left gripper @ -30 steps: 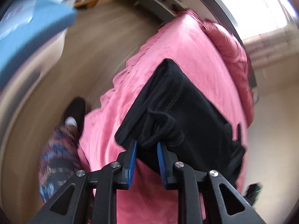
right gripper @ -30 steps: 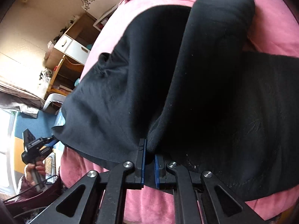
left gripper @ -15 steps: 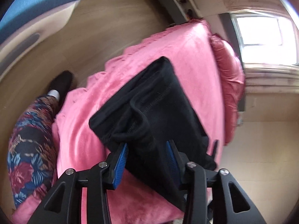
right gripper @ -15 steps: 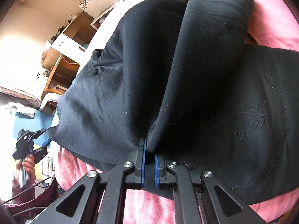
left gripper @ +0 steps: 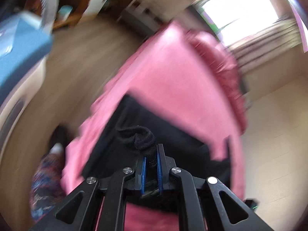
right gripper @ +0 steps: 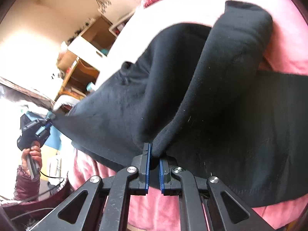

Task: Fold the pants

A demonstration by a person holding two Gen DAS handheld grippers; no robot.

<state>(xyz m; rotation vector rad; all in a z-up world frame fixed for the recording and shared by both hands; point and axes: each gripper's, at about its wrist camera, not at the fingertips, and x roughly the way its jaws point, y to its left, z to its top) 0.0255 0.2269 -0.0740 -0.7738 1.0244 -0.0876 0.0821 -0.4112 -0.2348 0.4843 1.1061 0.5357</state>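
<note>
Black pants [right gripper: 211, 96] lie on a pink bed cover [right gripper: 288, 38], one thick fold rising toward the far side. My right gripper [right gripper: 154, 151] is shut on the near tip of that fold. In the blurred left wrist view, my left gripper [left gripper: 151, 154] is closing its jaws on a bunched edge of the pants [left gripper: 173, 140], with fabric pinched between the blue pads. From the right wrist view the left gripper [right gripper: 45, 125] holds the far left corner, and the cloth is pulled taut and lifted off the bed.
A person's hand [right gripper: 31, 154] and maroon sleeve carry the left gripper. A leg in floral trousers [left gripper: 44, 182] stands beside the bed on the wooden floor [left gripper: 77, 61]. A blue-topped piece of furniture [left gripper: 19, 53] is at left. Shelves [right gripper: 82, 73] line the wall; a window [left gripper: 240, 9] is beyond the bed.
The left gripper's jaws widened around the bunched edge, then closed on it and rose, stretching that corner of the pants. The right gripper stayed shut on the fold in place.
</note>
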